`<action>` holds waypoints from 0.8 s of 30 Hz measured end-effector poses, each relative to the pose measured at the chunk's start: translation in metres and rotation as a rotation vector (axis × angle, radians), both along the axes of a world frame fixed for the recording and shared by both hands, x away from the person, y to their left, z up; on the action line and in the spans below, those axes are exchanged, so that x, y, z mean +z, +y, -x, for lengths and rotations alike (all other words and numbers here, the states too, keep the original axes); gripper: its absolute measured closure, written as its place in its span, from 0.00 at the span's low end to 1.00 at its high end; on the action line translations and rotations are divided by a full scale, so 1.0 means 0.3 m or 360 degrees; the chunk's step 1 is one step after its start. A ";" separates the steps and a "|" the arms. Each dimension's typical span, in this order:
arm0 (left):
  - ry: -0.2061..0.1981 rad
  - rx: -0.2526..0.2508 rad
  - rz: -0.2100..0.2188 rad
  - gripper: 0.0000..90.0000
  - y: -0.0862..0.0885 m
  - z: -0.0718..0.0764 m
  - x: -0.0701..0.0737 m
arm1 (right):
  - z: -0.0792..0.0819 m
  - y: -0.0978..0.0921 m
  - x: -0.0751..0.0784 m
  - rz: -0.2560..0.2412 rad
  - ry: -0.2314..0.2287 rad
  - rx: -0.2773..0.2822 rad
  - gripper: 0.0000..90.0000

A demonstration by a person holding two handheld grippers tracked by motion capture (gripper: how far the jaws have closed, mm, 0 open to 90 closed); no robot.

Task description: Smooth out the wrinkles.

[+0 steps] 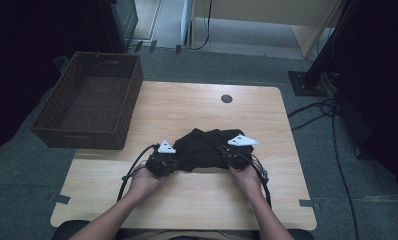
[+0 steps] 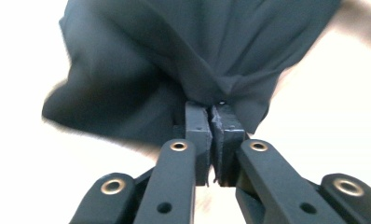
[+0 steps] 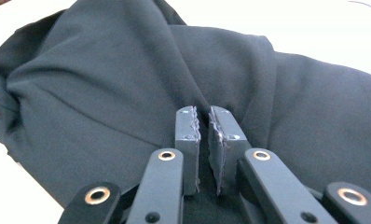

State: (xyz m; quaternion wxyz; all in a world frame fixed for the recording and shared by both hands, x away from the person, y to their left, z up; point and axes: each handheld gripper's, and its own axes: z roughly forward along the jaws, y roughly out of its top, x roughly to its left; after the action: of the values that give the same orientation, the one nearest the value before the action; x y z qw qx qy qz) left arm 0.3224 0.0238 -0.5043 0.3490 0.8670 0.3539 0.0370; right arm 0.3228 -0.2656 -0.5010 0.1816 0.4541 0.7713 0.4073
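A crumpled black cloth (image 1: 205, 148) lies at the middle of the wooden table (image 1: 187, 110). My left gripper (image 1: 163, 161) sits at the cloth's left end. In the left gripper view the jaws of my left gripper (image 2: 210, 108) are pressed together on a bunched fold of the black cloth (image 2: 183, 51). My right gripper (image 1: 230, 152) is at the cloth's right end. In the right gripper view my right gripper (image 3: 202, 113) has its jaws nearly together, pinching a ridge of the black cloth (image 3: 104, 88).
A dark wicker basket (image 1: 89, 100) stands over the table's far-left corner. A round cable port (image 1: 226, 98) sits near the far edge. Cables (image 1: 317, 112) and a stand base (image 1: 307, 82) lie on the floor to the right.
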 end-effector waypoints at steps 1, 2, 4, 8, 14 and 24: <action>0.0016 0.0018 0.0012 0.99 0.009 -0.002 -0.003 | -0.001 -0.004 0.002 0.0006 0.0005 -0.0011 0.91; 0.0022 0.0018 0.0029 0.97 0.017 -0.003 -0.001 | -0.002 -0.008 0.004 0.0009 0.0009 -0.0027 0.91; 0.0041 0.0024 0.0082 0.92 0.027 -0.007 0.012 | -0.003 -0.017 0.012 -0.0014 0.0032 -0.0038 0.87; 0.0007 0.0007 0.0156 0.88 0.030 -0.023 0.076 | -0.003 -0.025 0.039 -0.0039 0.0020 0.0001 0.86; -0.0087 -0.0016 0.0222 0.86 0.011 -0.099 0.172 | -0.038 -0.031 0.092 -0.0067 -0.0023 -0.0034 0.88; -0.0107 -0.0016 0.0214 0.82 -0.075 -0.236 0.211 | -0.162 -0.020 0.108 -0.0080 0.0001 -0.0111 0.85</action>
State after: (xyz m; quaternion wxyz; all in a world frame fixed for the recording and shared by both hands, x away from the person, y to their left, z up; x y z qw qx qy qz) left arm 0.3931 0.0014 -0.4411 0.4184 0.8415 0.3394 0.0404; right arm 0.3714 -0.2716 -0.4686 0.1839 0.4852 0.7446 0.4198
